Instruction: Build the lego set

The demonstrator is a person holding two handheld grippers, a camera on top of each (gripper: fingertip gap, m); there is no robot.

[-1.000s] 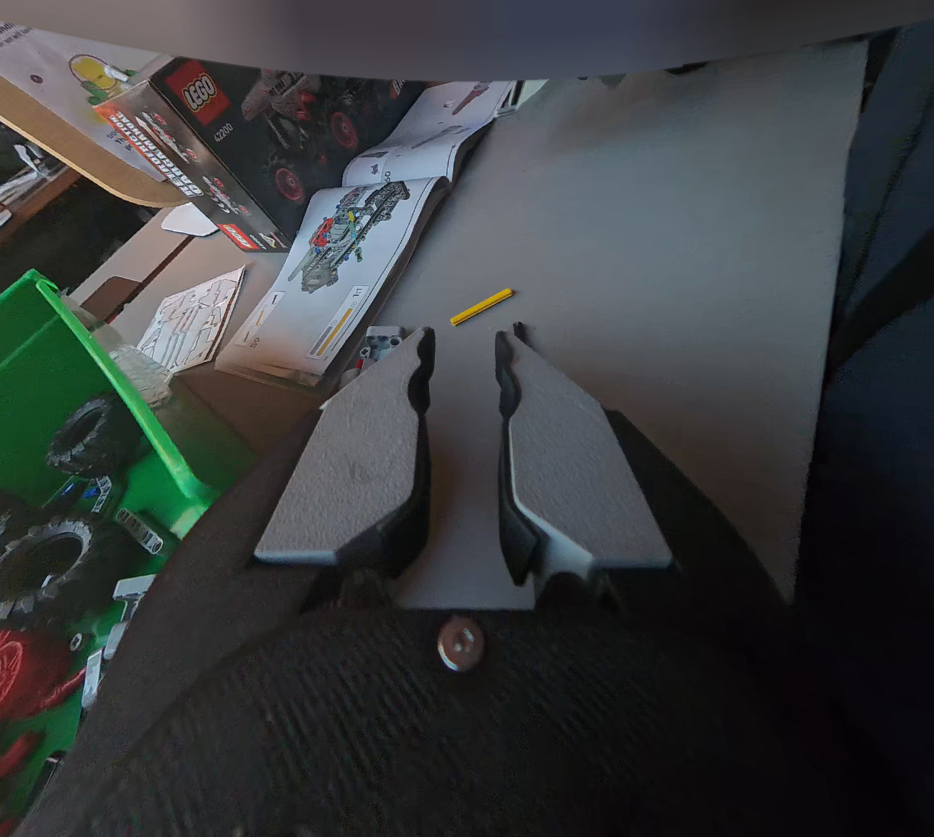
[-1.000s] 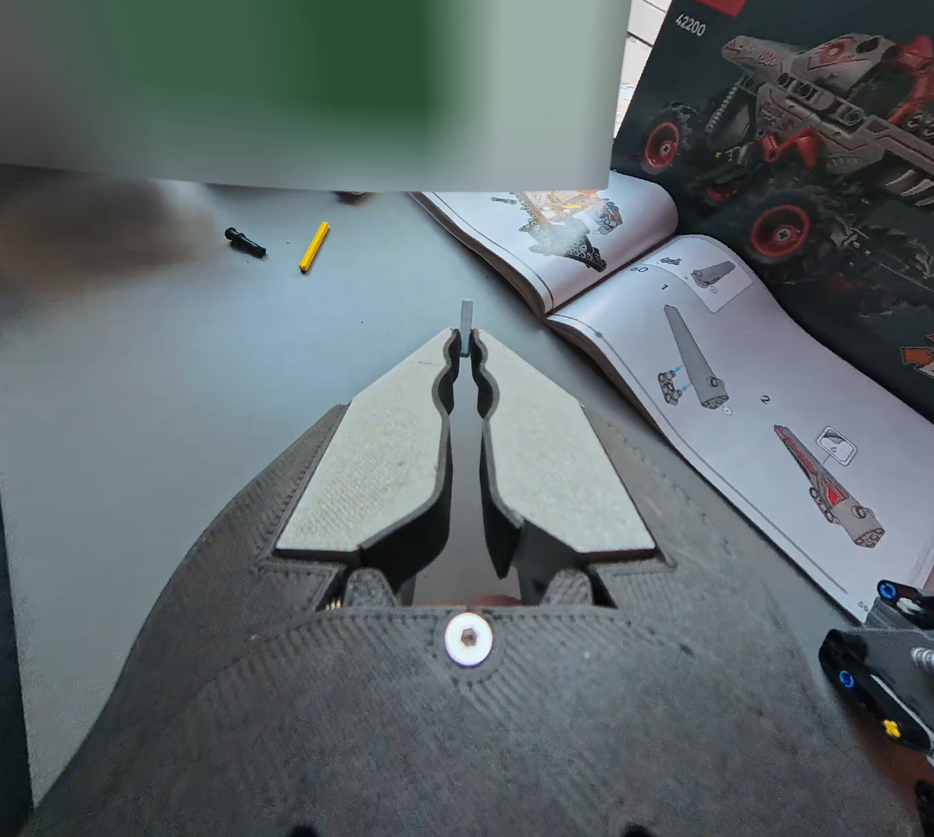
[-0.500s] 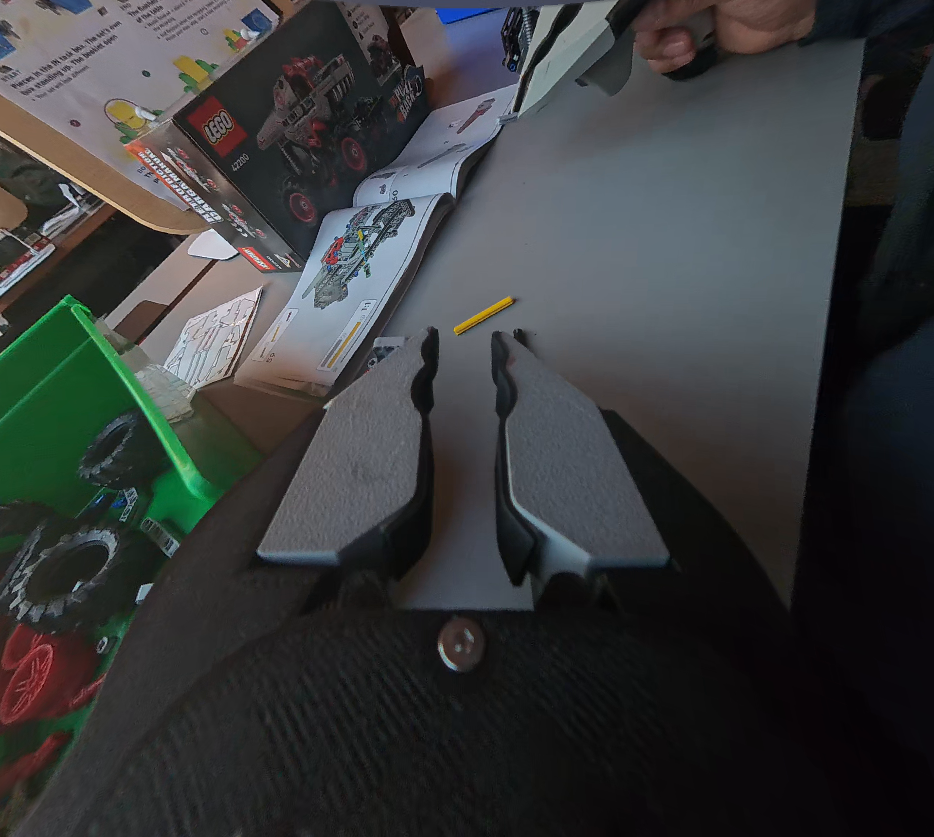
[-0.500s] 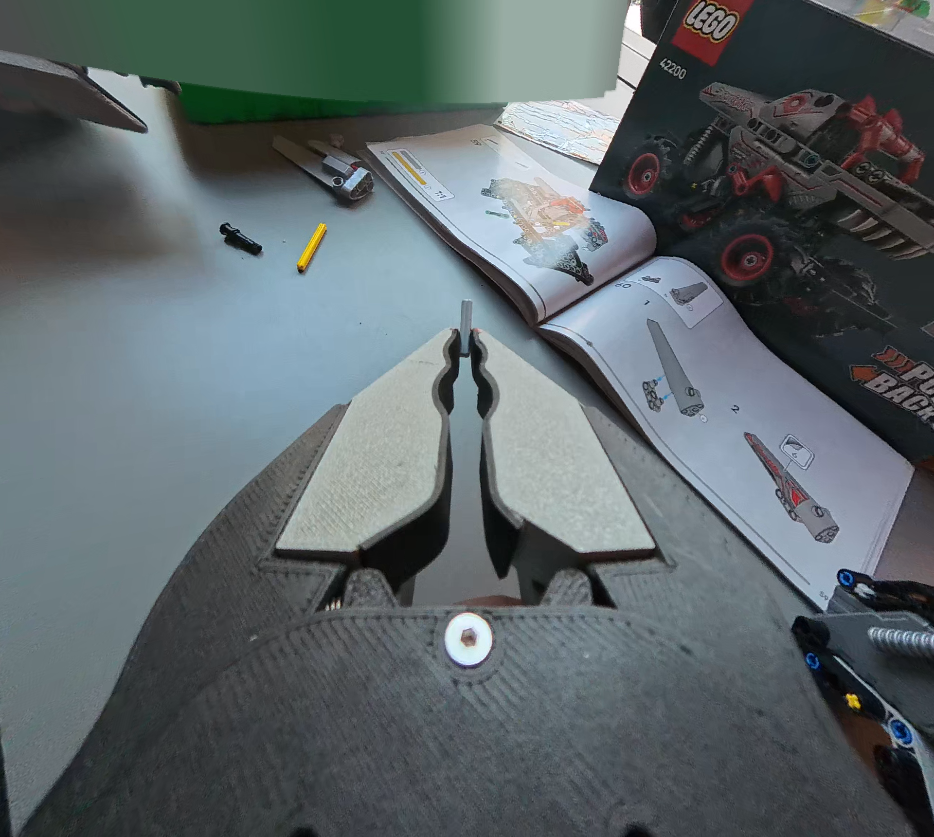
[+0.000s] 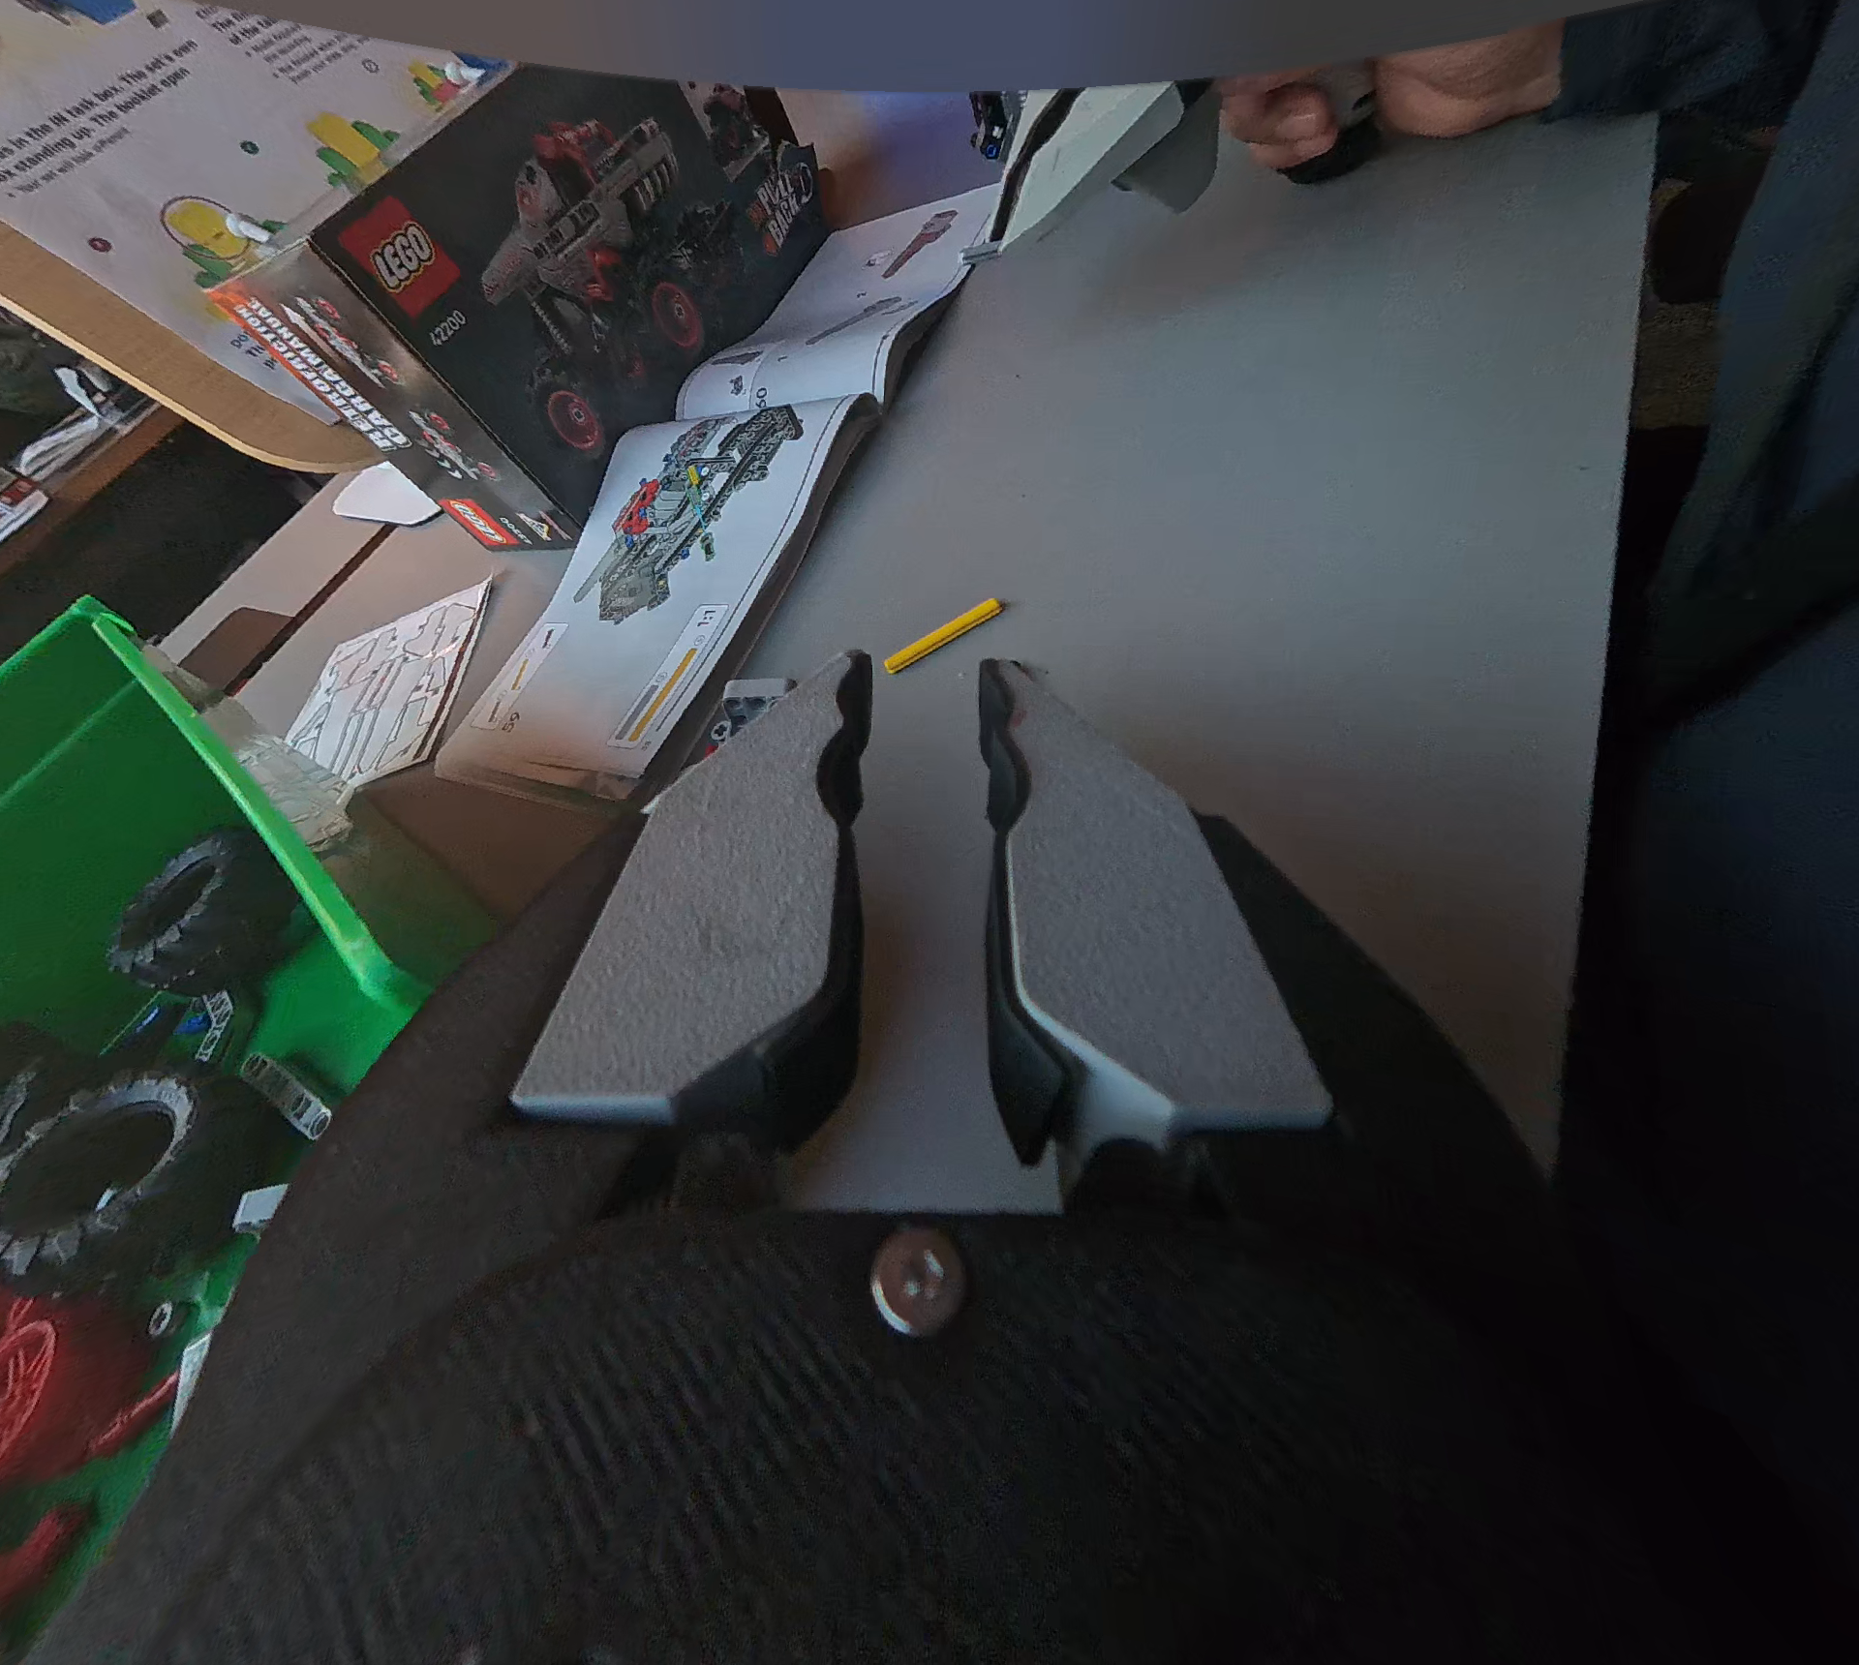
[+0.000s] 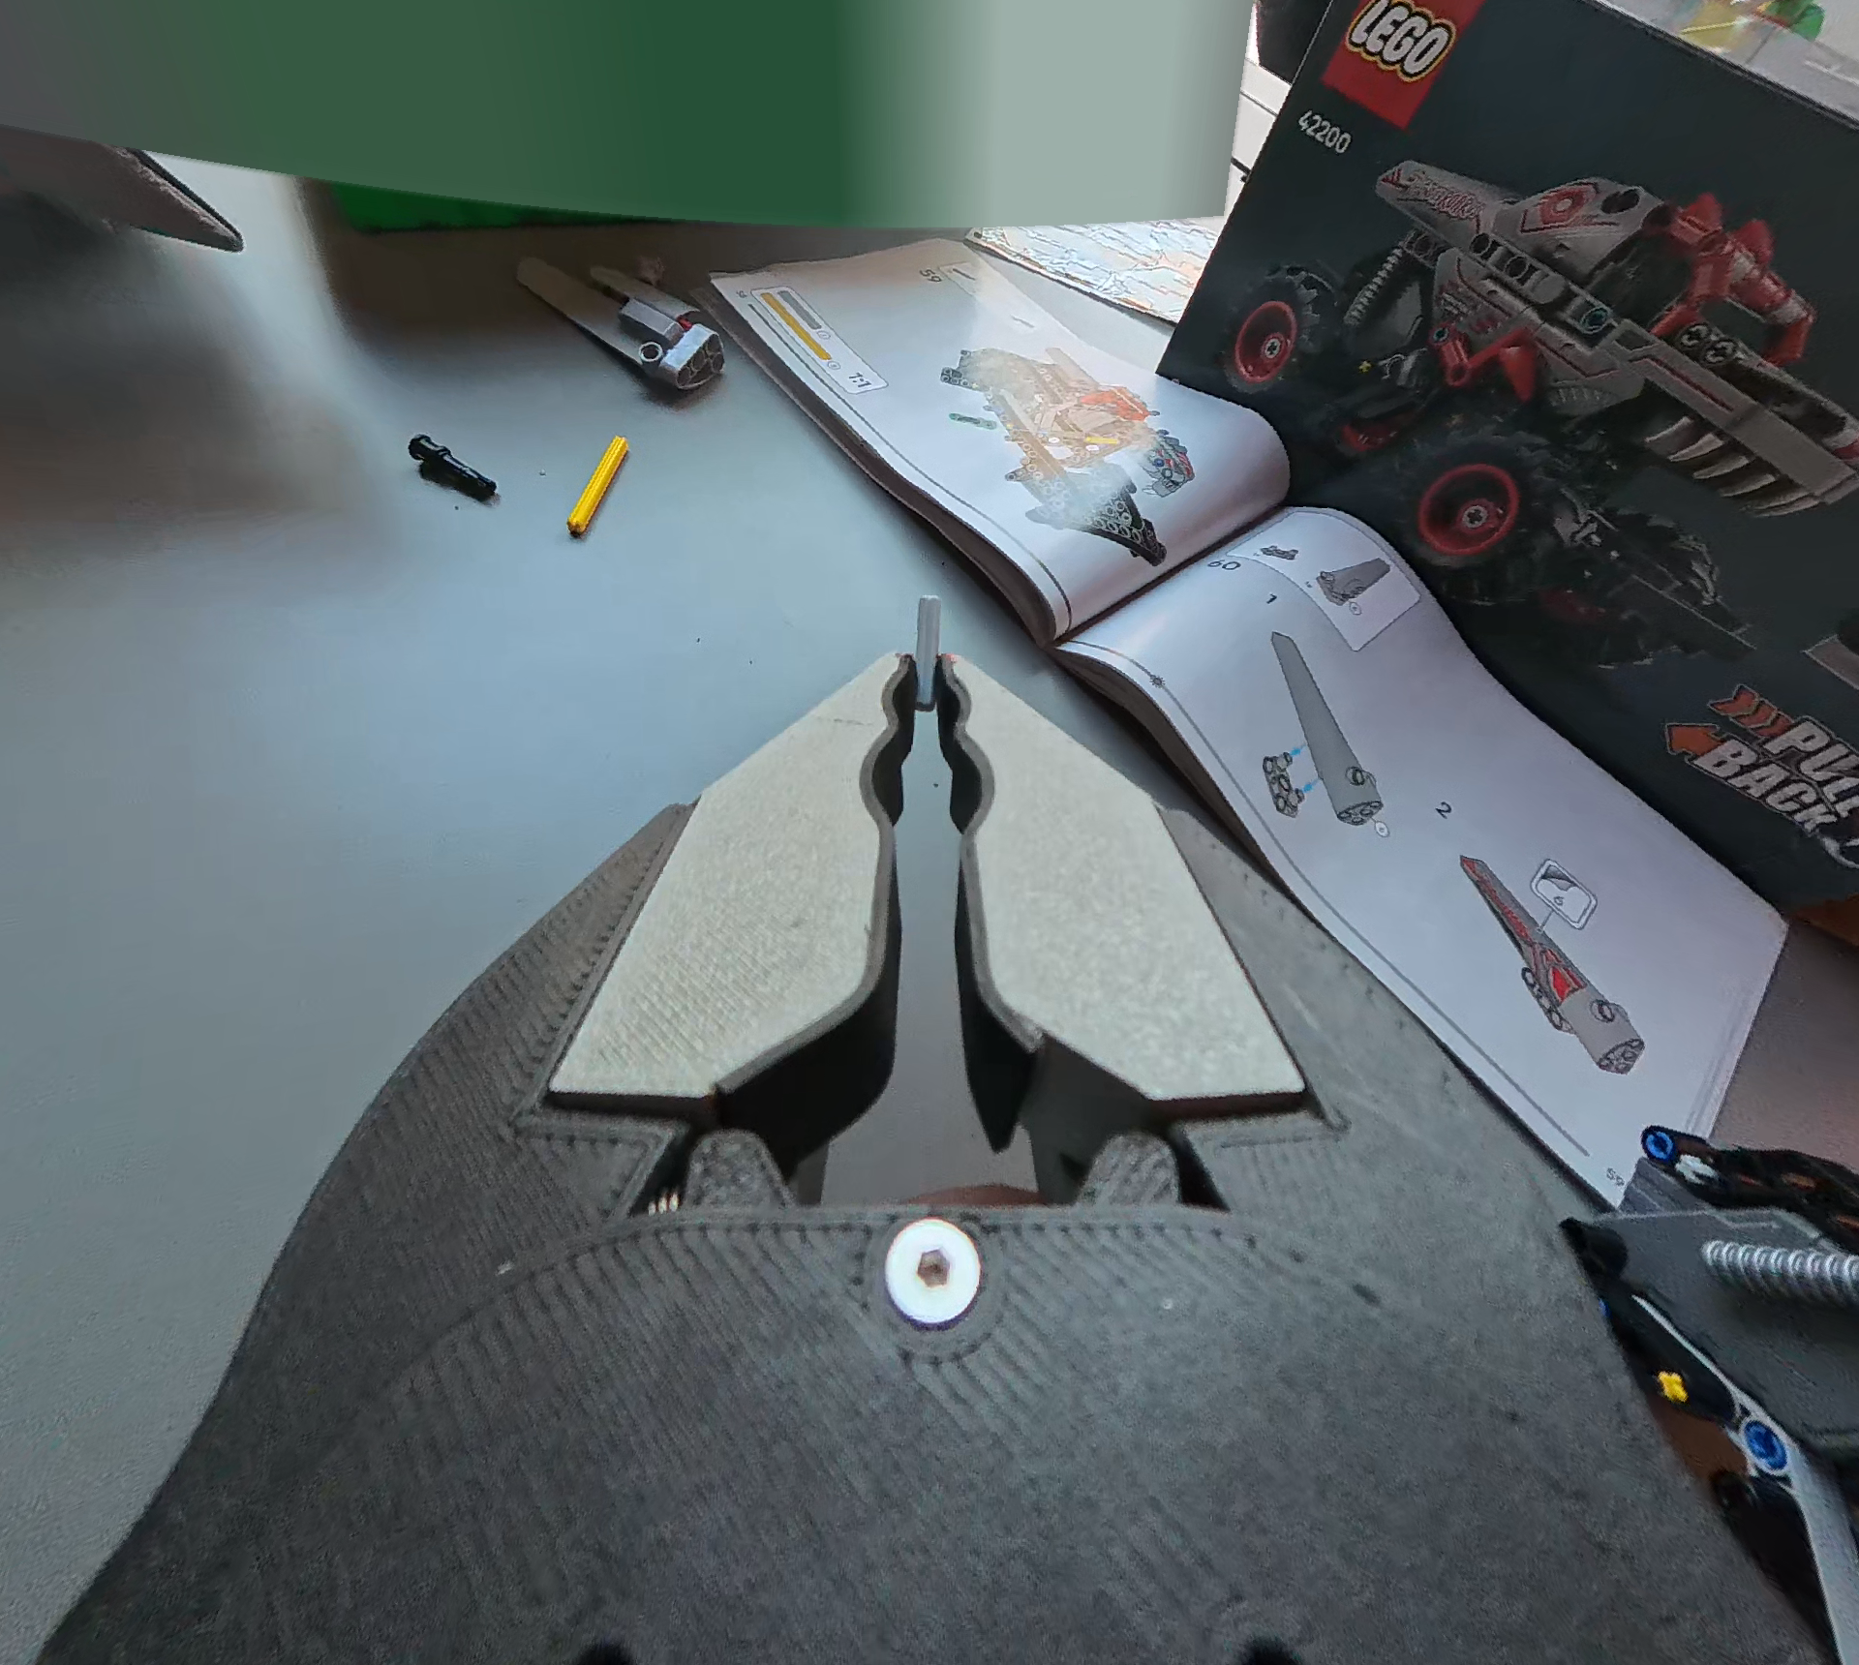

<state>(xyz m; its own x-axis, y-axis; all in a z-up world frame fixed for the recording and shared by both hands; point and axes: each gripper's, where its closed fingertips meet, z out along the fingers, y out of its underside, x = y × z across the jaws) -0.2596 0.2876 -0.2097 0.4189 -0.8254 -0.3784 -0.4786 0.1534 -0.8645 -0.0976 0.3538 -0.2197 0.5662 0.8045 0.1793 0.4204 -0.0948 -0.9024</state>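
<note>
Green bin [image 5: 151,812], black tyres [image 5: 196,908] inside

Bench [image 5: 1308,510] mid + near-edge side: bare, free passage. Far edge blocked: open booklet [image 6: 1157,611] w/ upright set box [image 6: 1559,309] behind. Green bin [image 5: 151,812] closes the left end. Small obstacles on open surface: yellow axle [image 6: 598,484], black pin [image 6: 452,467], grey subassembly [image 6: 644,329].

Grey pin [image 6: 926,646] upright, pinched.

Sunlit grey table [image 5: 1308,460], wooden neighbour [image 5: 201,400]
</note>
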